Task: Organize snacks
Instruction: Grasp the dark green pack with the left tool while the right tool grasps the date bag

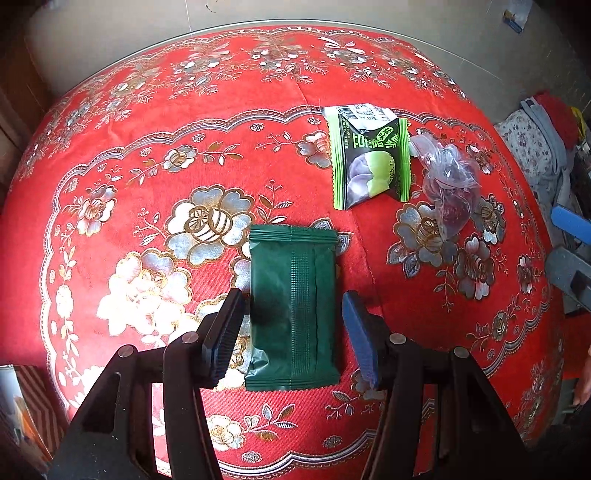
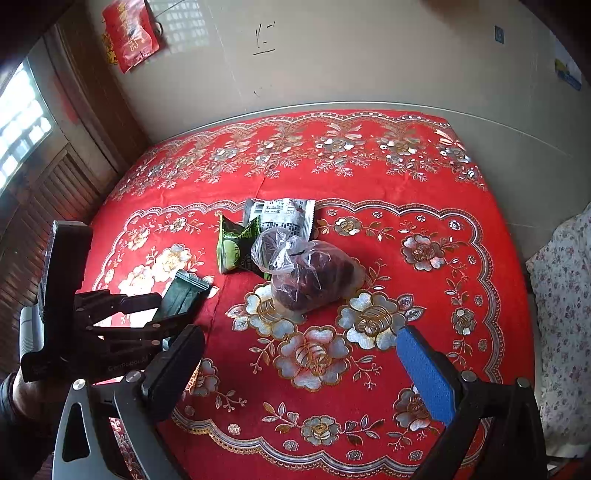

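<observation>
I'm working in a lived-in home room. The table [image 2: 461, 206] wears a red tablecloth [image 2: 369, 184] printed with gold and silver flowers, pushed against a scuffed cream wall [image 2: 332, 66]. A red paper hanging [image 2: 129, 33] is pinned near a window [image 2: 22, 114], and floral bedding [image 2: 565, 314] lies alongside.

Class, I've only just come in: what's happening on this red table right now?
A person is sorting snacks on a table under a red flowered tablecloth, with a two-finger gripper in each hand. The left gripper straddles a dark green flat foil packet, jaws open on either side, pads not pressing. The right gripper hangs open over bare cloth. Beyond it lie a clear plastic bag of dark red fruit, a black-and-green snack packet and a grey printed packet.
</observation>
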Available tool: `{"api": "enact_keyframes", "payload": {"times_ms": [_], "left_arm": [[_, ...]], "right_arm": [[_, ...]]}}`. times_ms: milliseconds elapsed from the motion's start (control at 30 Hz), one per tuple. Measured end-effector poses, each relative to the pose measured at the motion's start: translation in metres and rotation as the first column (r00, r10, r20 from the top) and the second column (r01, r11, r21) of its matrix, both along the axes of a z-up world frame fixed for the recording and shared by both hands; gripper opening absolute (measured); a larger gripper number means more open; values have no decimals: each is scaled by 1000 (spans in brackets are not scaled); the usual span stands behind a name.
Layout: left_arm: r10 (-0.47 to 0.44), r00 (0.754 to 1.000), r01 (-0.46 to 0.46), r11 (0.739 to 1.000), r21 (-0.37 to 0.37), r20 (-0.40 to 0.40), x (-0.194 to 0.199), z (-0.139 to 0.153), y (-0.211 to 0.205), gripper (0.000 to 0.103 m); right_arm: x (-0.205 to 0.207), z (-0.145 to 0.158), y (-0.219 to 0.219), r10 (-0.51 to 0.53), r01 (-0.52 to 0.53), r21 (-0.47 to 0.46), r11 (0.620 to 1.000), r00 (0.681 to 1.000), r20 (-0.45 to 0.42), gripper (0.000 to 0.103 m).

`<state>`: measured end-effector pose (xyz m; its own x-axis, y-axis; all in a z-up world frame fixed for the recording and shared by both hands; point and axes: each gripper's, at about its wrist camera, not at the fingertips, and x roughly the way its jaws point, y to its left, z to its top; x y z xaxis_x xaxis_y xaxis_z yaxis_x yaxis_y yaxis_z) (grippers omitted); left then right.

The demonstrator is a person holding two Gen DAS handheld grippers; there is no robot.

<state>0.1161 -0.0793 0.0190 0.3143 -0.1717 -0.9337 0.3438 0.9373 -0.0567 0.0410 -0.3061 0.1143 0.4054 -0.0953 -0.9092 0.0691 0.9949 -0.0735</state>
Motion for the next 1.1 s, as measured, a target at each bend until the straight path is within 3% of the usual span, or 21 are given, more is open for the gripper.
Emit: {"api": "enact_keyframes", "payload": {"times_ms": [67,133,400,433,467,500,700,800,967,1033,1067,1100], "left_arm": [[0,1000,0,1000,10,16,0,0,1,46],[1,1000,-1,1000,-1,13,1,-1,4,44],[8,1000,-8,1000,-16,13,1,0,7,43],[8,1000,-8,1000,-14,14,0,0,7,43],[9,1000,-9,1000,-14,15,0,0,7,43],[9,1000,-8,1000,-14,17,-1,0,7,43],[19,1000,-19,1000,-13,25,-6,2,9,42],[30,999,-30,999,-26,21,-10,4,14,42],[45,999,-45,998,-40,6,-17,5,24,42],[52,999,-52,998,-44,9,-19,7,26,42],[58,998,-58,997,-45,9,-19,7,28,42],[66,998,-66,997,-46,10,-19,7,29,42]], "right_arm": [[11,-4,-2,19,-19,-9,1000,1000,-2,103],[24,-10,-4,35,-35,-13,999,999,-6,103],[62,-43,-12,101,-104,-52,993,993,-60,100],[64,-49,-13,112,-116,-39,993,990,-87,94],[65,-55,-14,114,-117,-18,993,986,-120,67],[62,-56,-14,111,-116,-42,992,988,-110,59],[42,-47,-17,99,-100,-2,995,991,-90,32],[29,-42,-16,79,-77,24,997,994,-74,24],[18,-41,-14,67,-65,24,998,994,-83,22],[18,-38,-13,48,-50,-13,999,995,-82,27],[19,-35,-13,42,-44,-24,999,996,-78,47],[18,-31,-12,38,-40,-36,999,998,-55,73]]}}
